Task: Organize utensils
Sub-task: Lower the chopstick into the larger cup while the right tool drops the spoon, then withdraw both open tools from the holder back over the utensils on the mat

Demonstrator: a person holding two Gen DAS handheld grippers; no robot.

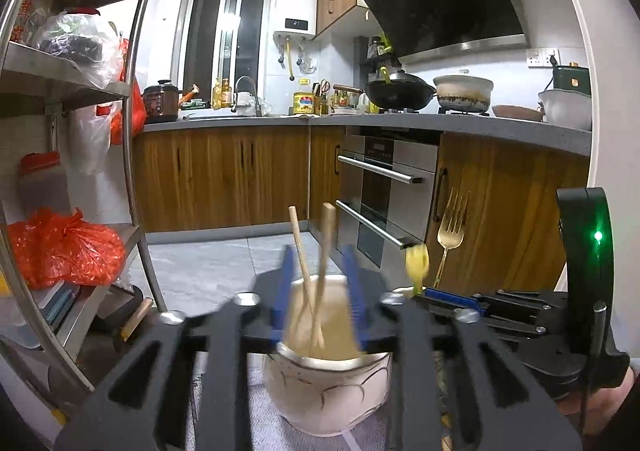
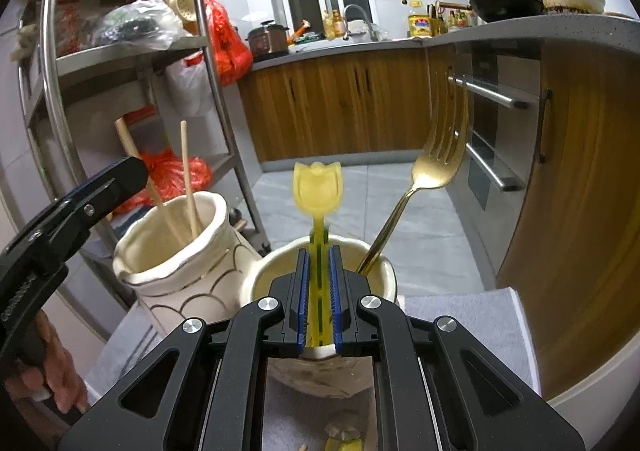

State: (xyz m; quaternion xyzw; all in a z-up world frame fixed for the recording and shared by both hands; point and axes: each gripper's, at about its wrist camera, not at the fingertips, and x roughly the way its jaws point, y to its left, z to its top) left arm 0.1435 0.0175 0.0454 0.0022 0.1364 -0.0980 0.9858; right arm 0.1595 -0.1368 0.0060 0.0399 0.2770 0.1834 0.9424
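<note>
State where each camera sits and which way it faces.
Left wrist: on the left claw, facing the kitchen counter over the chopstick jar; its open fingers straddle the chopsticks.
Right wrist: on the right claw, facing the same cabinets over the second jar; it is shut on the yellow utensil.
Both show the gold fork, both jars and the other claw.

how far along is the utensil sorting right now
Done: two chopsticks stand in the left holder, and the gold fork stands in the right holder. In hand: the right gripper grips a yellow utensil over that holder. Left: releasing it; the left gripper straddles the chopsticks, open.
</note>
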